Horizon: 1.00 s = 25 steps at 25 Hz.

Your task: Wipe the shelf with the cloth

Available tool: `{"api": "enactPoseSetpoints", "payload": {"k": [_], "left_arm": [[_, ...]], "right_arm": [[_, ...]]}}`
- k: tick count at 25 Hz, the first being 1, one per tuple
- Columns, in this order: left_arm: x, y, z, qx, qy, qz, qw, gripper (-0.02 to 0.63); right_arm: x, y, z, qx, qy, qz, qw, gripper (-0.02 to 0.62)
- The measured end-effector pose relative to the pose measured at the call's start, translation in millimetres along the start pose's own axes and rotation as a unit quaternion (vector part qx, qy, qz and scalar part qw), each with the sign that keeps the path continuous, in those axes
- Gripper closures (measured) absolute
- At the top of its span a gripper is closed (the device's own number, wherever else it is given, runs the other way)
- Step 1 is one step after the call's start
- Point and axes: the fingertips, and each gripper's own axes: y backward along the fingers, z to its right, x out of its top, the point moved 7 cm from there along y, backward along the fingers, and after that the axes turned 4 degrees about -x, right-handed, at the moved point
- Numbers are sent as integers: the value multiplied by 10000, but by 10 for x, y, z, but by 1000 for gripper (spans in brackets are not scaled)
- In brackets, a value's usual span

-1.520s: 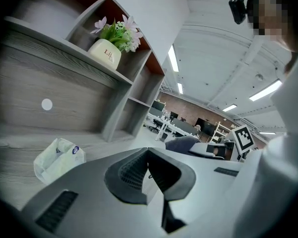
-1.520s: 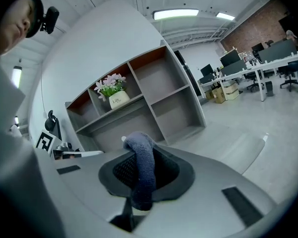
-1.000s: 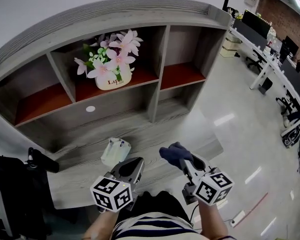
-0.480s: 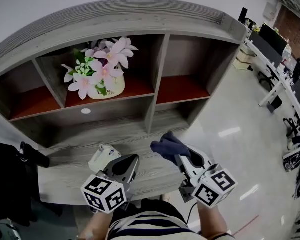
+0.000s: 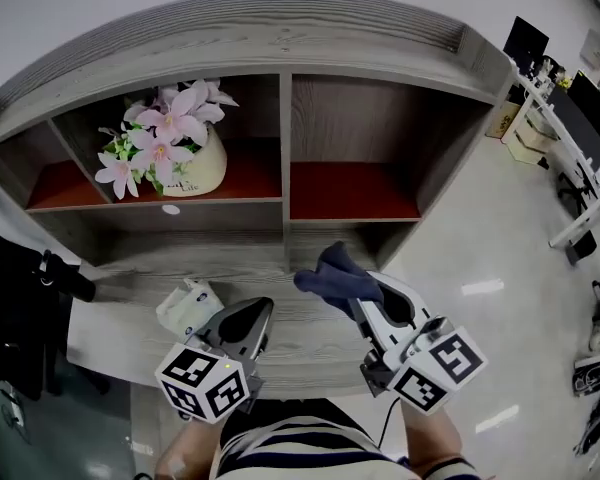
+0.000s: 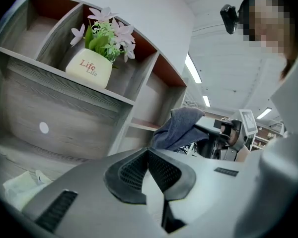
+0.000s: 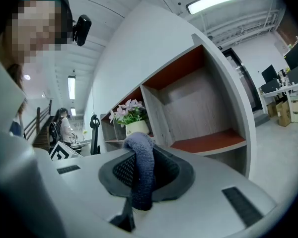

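A grey wooden shelf unit (image 5: 285, 128) with red-floored compartments stands ahead. My right gripper (image 5: 365, 290) is shut on a dark blue cloth (image 5: 330, 273), held above the lower ledge in front of the right compartment (image 5: 350, 188). The cloth (image 7: 141, 170) hangs pinched between its jaws in the right gripper view. My left gripper (image 5: 248, 318) is shut with nothing in it, low over the ledge; its jaws (image 6: 148, 168) meet in the left gripper view, where the cloth (image 6: 176, 128) shows to the right.
A cream pot of pink flowers (image 5: 175, 148) fills the middle compartment. A crumpled pale wrapper (image 5: 187, 306) lies on the ledge beside my left gripper. A black coat (image 5: 20, 298) hangs at the left. Desks and monitors (image 5: 570, 98) stand at the right.
The view has swung rightward so the shelf sits more centred. Both grippers kept their hold and rose slightly toward the right compartment.
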Motion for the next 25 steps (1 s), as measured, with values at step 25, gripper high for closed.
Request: {"api": "enactPoseSetpoints", "payload": {"k": [25], "left_arm": [[560, 139, 144, 617, -419, 853, 9936, 589]], "right_arm": [[1355, -481, -296, 1017, 1128, 1663, 9743, 541]]}}
